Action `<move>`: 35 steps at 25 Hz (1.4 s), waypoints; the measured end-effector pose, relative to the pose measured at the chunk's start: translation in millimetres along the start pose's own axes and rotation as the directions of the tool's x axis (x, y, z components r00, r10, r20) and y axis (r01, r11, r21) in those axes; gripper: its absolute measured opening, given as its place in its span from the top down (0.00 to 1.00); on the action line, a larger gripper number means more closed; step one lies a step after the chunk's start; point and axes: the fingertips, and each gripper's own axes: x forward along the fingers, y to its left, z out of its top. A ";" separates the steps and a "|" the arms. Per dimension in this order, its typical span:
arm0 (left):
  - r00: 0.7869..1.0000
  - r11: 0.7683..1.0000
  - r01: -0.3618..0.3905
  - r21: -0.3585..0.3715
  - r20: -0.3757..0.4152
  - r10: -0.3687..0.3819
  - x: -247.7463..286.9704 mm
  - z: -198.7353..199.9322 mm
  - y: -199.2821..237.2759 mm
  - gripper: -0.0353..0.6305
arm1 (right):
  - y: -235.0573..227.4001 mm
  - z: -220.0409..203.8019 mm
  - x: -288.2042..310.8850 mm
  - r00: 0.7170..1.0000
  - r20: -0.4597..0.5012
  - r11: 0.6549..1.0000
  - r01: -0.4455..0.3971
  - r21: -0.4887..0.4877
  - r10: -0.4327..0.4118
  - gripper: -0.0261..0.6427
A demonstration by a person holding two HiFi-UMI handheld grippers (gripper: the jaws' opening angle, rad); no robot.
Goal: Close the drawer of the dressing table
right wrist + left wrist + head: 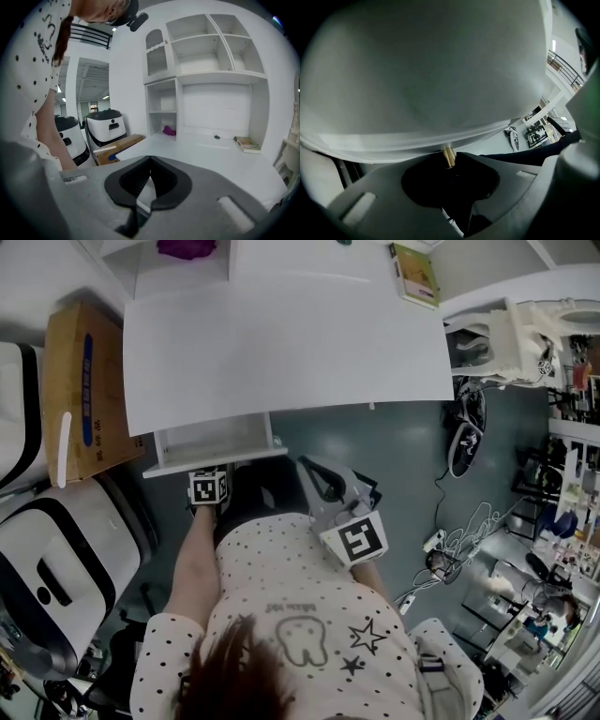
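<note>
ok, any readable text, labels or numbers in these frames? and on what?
Nothing legible in any view.
Cardboard box: blue label with white print, too blurred to read.
Book: cover print too small to read.
Person's shirt: short line of print above a tooth drawing, too blurred to read.
Marker cubes: black-and-white square patterns only, no words or numbers.

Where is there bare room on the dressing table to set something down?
Nearly the whole white tabletop is bare, from its front edge back to the book at the far right corner. Crowded: cardboard box at its left, open drawer at front left, cables on the floor at right.
</note>
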 end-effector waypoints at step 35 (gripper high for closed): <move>0.981 0.971 -0.158 -0.180 0.085 0.175 3.4 12.3 12.2 0.83 | -68.6 -5.2 10.0 0.991 0.012 0.990 -0.133 -0.047 0.134 0.97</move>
